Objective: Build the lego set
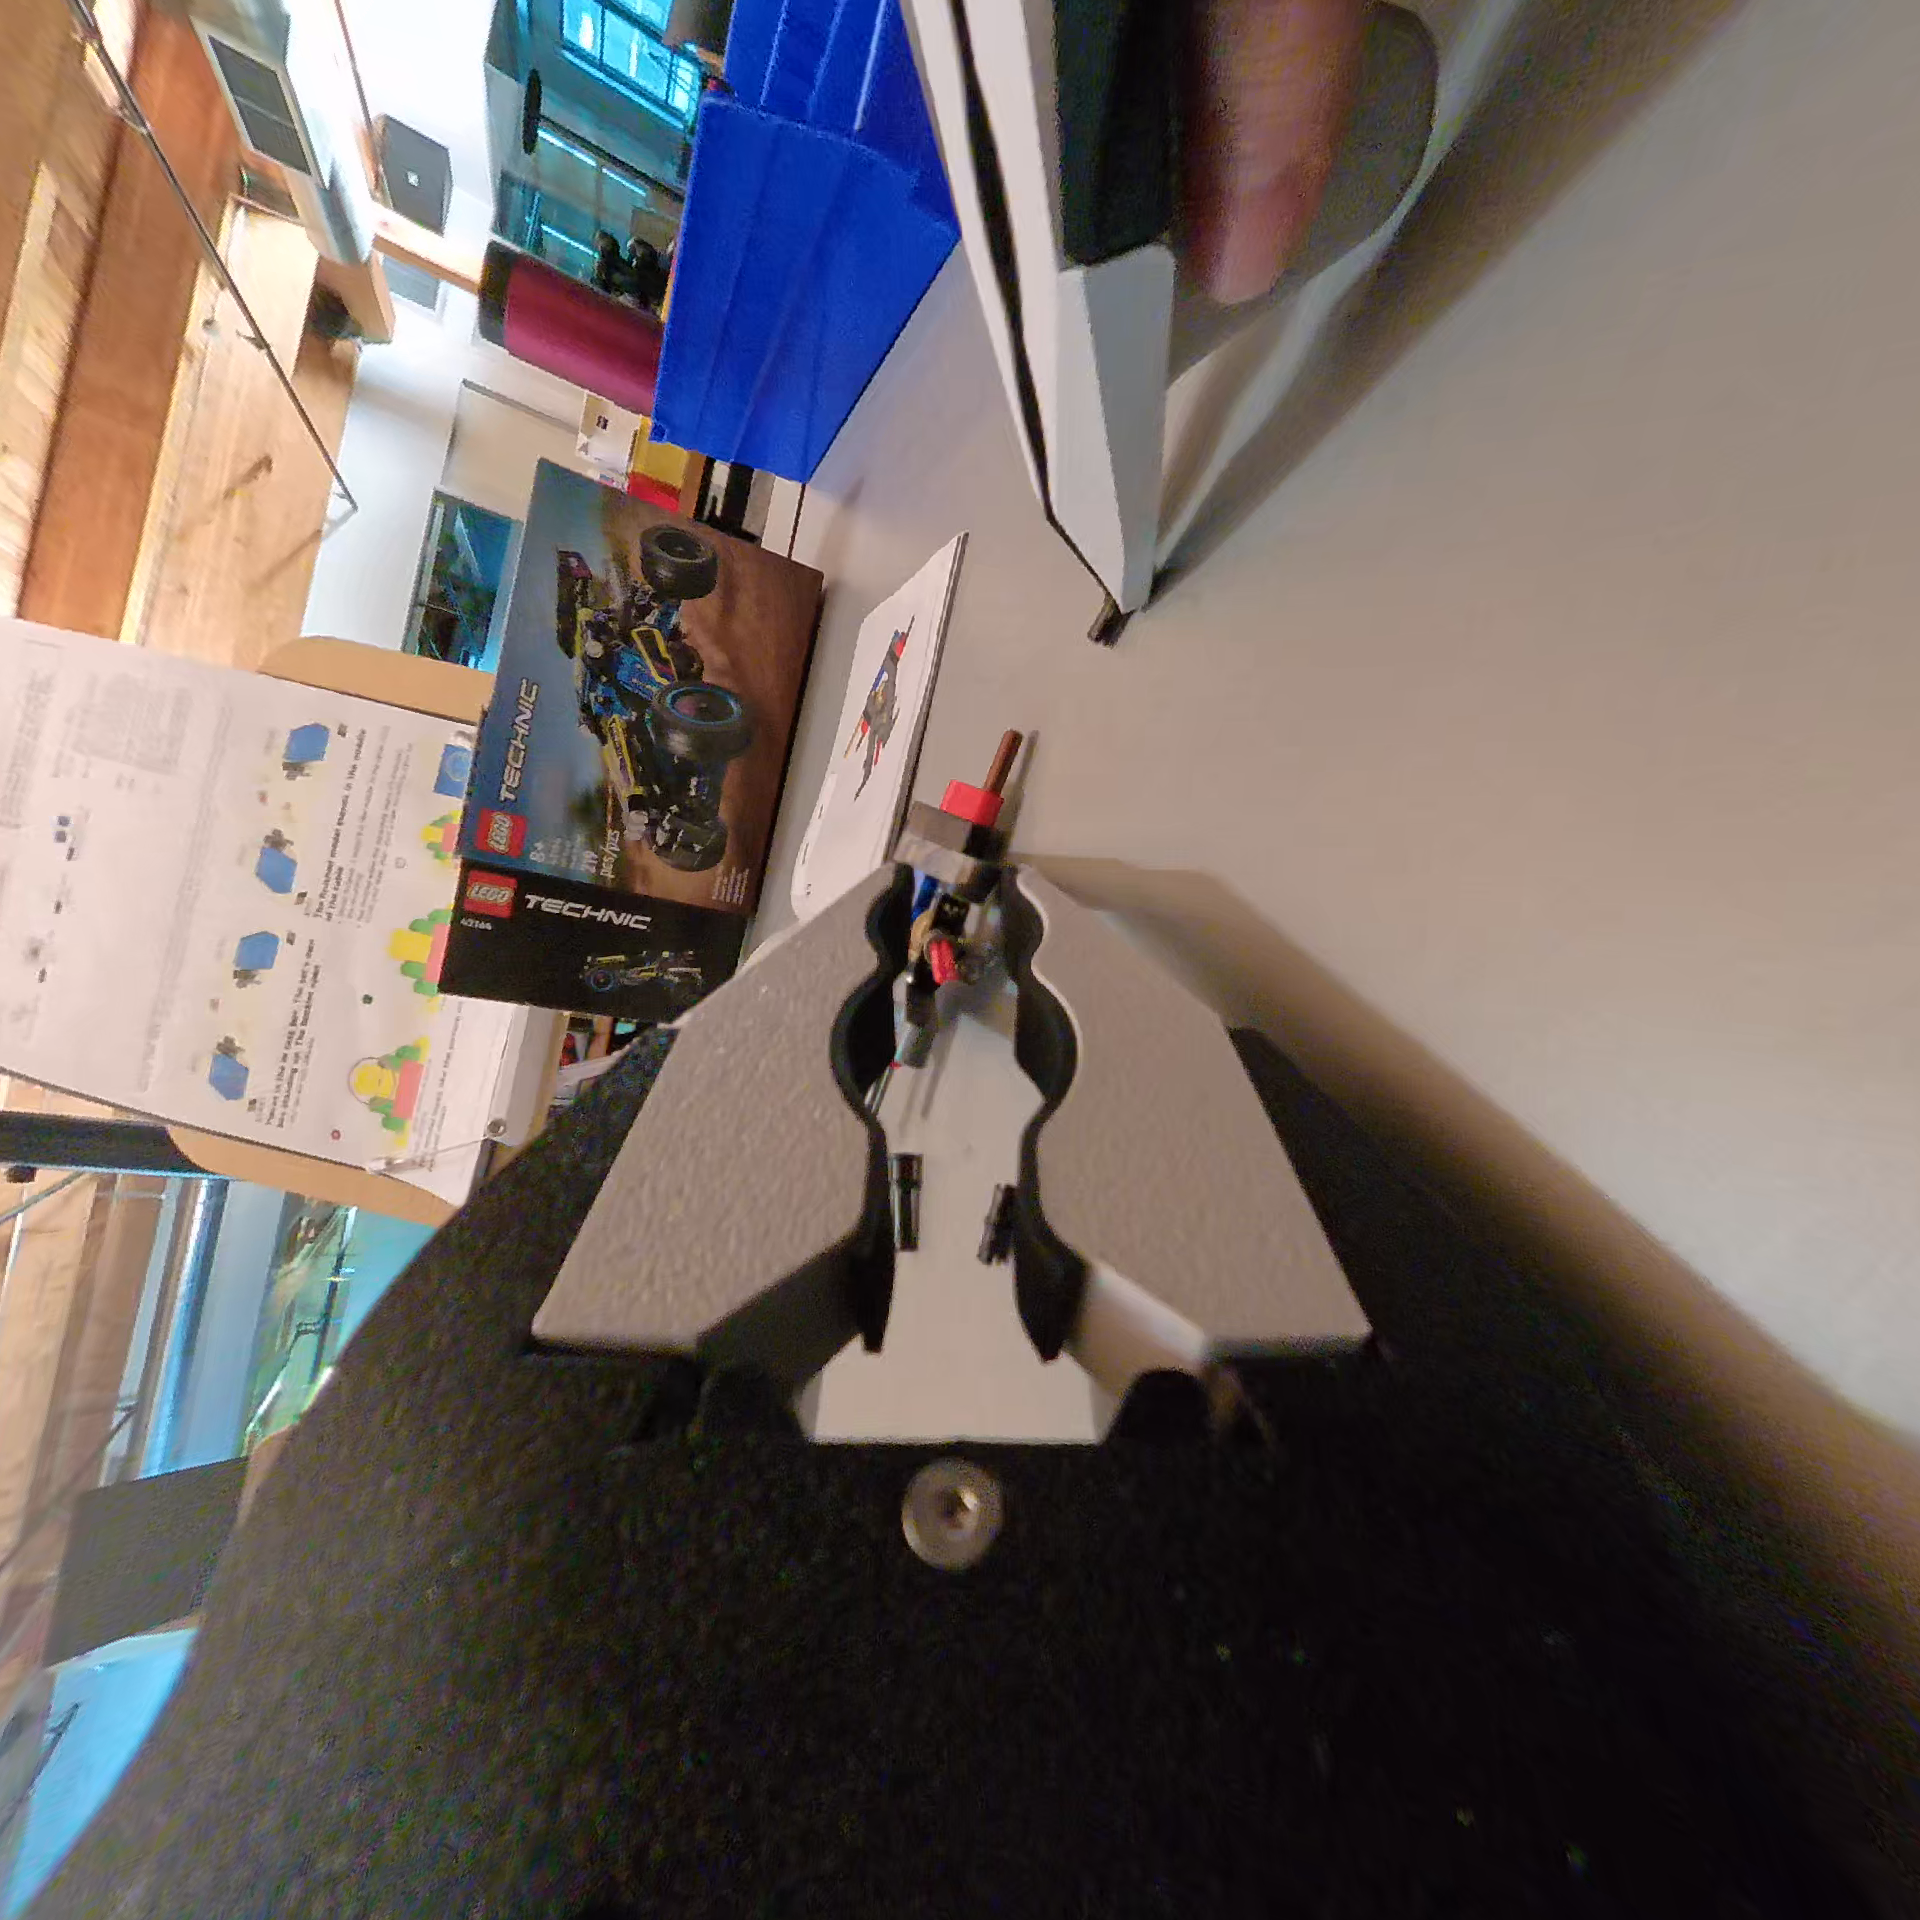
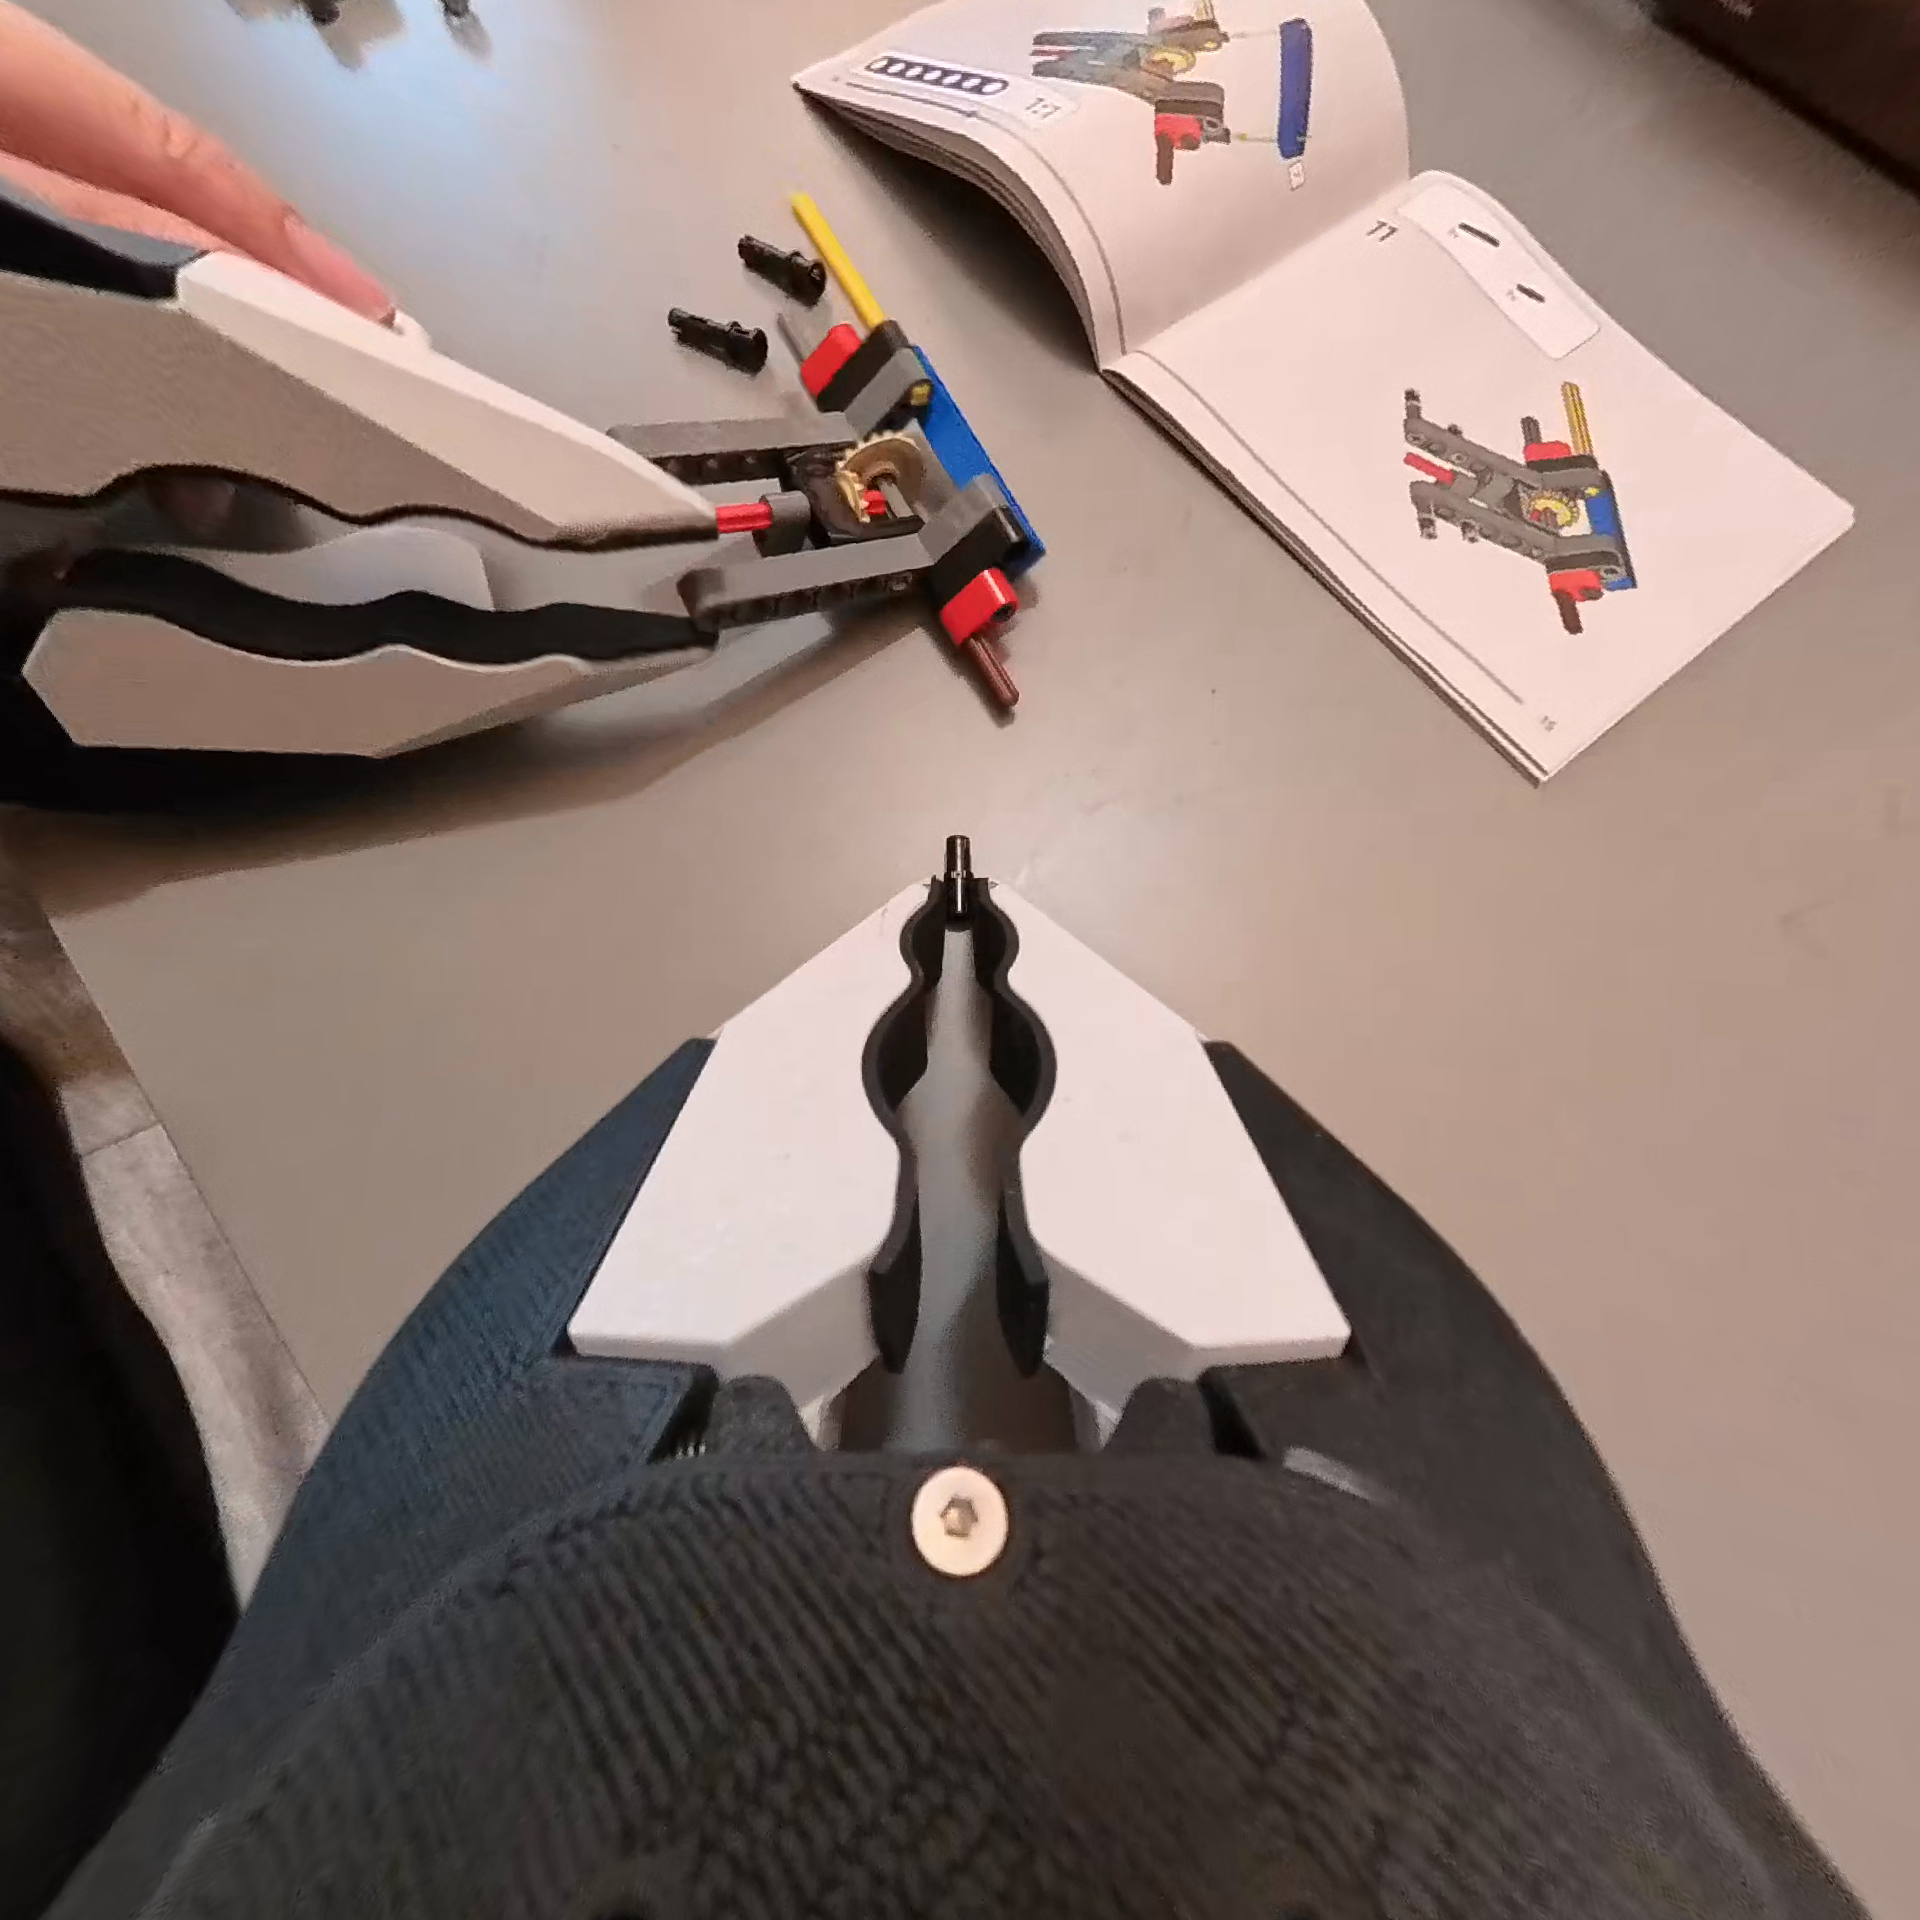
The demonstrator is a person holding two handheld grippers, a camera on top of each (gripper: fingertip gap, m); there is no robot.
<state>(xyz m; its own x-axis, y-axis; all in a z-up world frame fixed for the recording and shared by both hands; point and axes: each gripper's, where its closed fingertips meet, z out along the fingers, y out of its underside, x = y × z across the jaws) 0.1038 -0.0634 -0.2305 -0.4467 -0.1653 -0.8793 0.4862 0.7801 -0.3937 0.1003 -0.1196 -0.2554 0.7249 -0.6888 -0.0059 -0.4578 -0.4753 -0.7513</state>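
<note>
Partly built, the lego assembly (image 2: 873, 488) of grey beams, red bushes and a blue plate lies on the grey bench (image 2: 1247, 935), gripped at one grey beam by the left hand-held gripper (image 2: 698, 566). Nearby, the right hand-held gripper (image 2: 957, 891) pinches a black pin (image 2: 956, 868) at its tips. Two loose black pins (image 2: 717, 338) and an open instruction booklet (image 2: 1455, 416) lie beside the model.

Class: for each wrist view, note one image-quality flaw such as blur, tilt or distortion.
Left wrist view: scene rolled sideways, the blue bin and background motion-blurred, straight edges bowed by the wide lens. Right wrist view: sharp at the black pin, but the hand at top left is smeared.
</note>
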